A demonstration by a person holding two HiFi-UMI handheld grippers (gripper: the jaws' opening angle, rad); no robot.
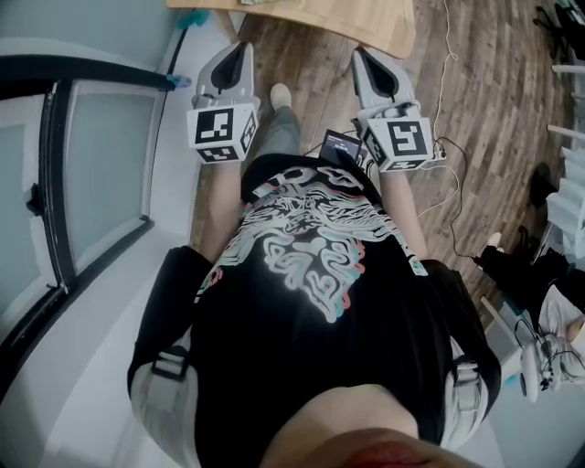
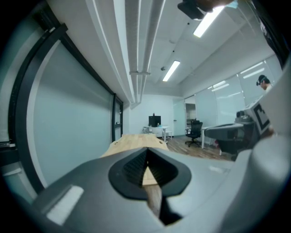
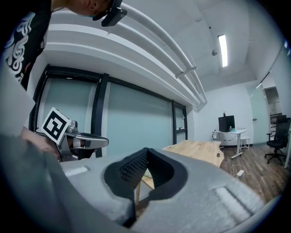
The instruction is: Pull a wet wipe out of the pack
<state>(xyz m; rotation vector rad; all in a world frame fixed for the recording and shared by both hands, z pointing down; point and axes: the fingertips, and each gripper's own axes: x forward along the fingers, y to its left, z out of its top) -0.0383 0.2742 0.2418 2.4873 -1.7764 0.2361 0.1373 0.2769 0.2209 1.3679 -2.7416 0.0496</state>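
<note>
We hold both tongs in front of our chest, above the wooden floor (image 1: 475, 101). The left tongs (image 2: 146, 152) are clenched, tips meeting with nothing between them. The right tongs (image 3: 146, 152) are clenched and empty too. Both point toward the pale wooden counter (image 1: 347, 18). No view shows the wipe pack.

Closed tool (image 2: 146, 153), wooden table (image 2: 135, 139) beyond

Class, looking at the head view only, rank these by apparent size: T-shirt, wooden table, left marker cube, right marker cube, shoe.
1. T-shirt, though nearest the camera.
2. Wooden table, partly cropped.
3. Left marker cube and right marker cube: alike, unranked.
4. Shoe.
</note>
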